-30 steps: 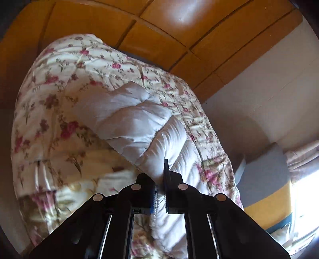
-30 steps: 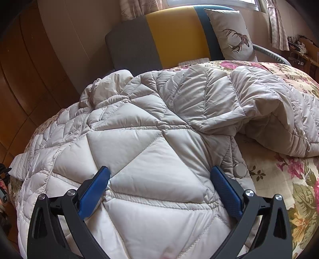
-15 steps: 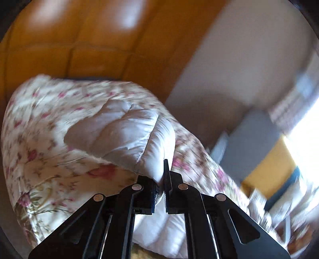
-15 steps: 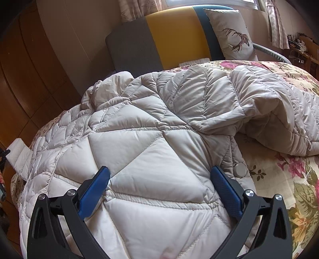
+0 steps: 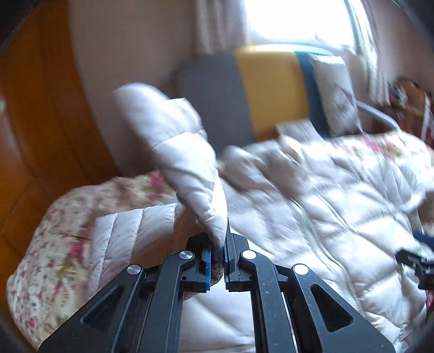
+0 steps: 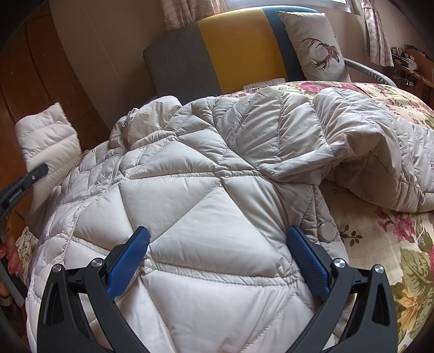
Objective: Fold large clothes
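Note:
A pale grey quilted down jacket lies spread over a bed with a floral cover. My left gripper is shut on the jacket's sleeve, which stands lifted above the bed's left side. In the right wrist view that raised sleeve shows at the far left, with the left gripper's black tip under it. My right gripper is open, its blue pads spread wide over the jacket's body with nothing between them. The jacket's other sleeve lies folded toward the right.
A grey, yellow and blue headboard stands behind the bed, with a deer-print pillow against it. Wooden wardrobe panels run along the left. A curtained window is at the back and cluttered shelves are at the far right.
My left gripper has swung the held sleeve up off the bed and rolled round from the wardrobe toward the headboard and jacket. The right gripper has not moved.

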{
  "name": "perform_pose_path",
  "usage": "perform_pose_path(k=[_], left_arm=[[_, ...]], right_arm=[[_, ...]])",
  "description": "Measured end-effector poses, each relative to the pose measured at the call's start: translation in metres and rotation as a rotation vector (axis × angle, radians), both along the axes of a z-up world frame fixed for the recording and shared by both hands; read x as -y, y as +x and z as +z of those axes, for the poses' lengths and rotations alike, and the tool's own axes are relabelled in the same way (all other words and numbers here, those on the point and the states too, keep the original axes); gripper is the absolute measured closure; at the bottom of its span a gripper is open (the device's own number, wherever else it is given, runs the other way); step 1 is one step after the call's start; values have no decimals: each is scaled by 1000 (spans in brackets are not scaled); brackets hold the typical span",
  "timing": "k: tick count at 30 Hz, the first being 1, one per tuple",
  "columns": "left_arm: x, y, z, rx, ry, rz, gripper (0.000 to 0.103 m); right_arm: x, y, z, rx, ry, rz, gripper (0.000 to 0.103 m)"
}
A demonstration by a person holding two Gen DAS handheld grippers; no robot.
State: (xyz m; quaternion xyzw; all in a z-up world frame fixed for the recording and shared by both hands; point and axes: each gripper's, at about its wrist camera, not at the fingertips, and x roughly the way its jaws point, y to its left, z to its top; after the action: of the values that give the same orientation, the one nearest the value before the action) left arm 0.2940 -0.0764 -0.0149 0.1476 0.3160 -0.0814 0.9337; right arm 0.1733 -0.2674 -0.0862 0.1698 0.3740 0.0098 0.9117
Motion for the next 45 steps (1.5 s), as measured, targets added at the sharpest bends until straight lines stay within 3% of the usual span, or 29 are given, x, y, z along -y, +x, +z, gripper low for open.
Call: perform_pose_path(k=[2,7,8,10,11,12,13,15,18,21,23,24,26,28,31,33,36,38,40,45], left_arm=[[18,0,-19,-32,31,-29,98],[43,-12,-51,-22,119,-102,98],[44,-14,-55,-19,126,-117,93],[48,-17,-59,-30,149,-147,78],[48,-20,-58,-26,153,-150,65],[45,-23,-55,-17,140,-148,43],[40,-27,-47,3,103,-152,30],[20,-37,-28,47,-15,-157,27],[-5,-32,-17,85,-66,-59,27],[-56,-4,-25,74,-73,185,27],[-95,11,-38,27,-134,309,36],[-111,16,-44,-3,-183,328,36],[-142,20,-61,-67,-361,310,36],[-151,20,-65,-69,-426,293,36],[-146,23,-67,-67,-403,286,36],[-144,21,-65,-51,-393,278,34],[-145,6,-62,-3,-443,261,27],[-158,-11,-54,74,-495,282,22],[-166,-15,-52,96,-529,312,19],[-171,-4,-56,56,-529,356,19]], right_arm=[[0,0,-1,0,0,0,2],[0,1,-2,-1,4,0,2],[0,1,-3,-1,5,0,2],[-1,1,-3,-1,5,0,2],[0,1,-3,-2,4,0,2],[-1,1,-3,-2,3,0,2],[-1,1,-3,-2,4,0,2],[-1,1,-3,-2,4,0,2],[-2,0,-3,0,-1,-1,2],[-2,-1,-1,3,-5,0,2],[-5,-3,2,5,-21,-3,2],[-8,-3,6,0,-38,2,2],[-16,-3,21,18,-59,22,6],[-28,0,43,84,-15,76,7],[-51,26,65,116,78,140,7],[-66,56,60,48,115,162,8],[-84,89,36,-56,132,153,31],[-92,91,25,-90,107,155,70],[-92,81,26,-48,69,139,85],[-75,43,30,-10,87,95,92]])
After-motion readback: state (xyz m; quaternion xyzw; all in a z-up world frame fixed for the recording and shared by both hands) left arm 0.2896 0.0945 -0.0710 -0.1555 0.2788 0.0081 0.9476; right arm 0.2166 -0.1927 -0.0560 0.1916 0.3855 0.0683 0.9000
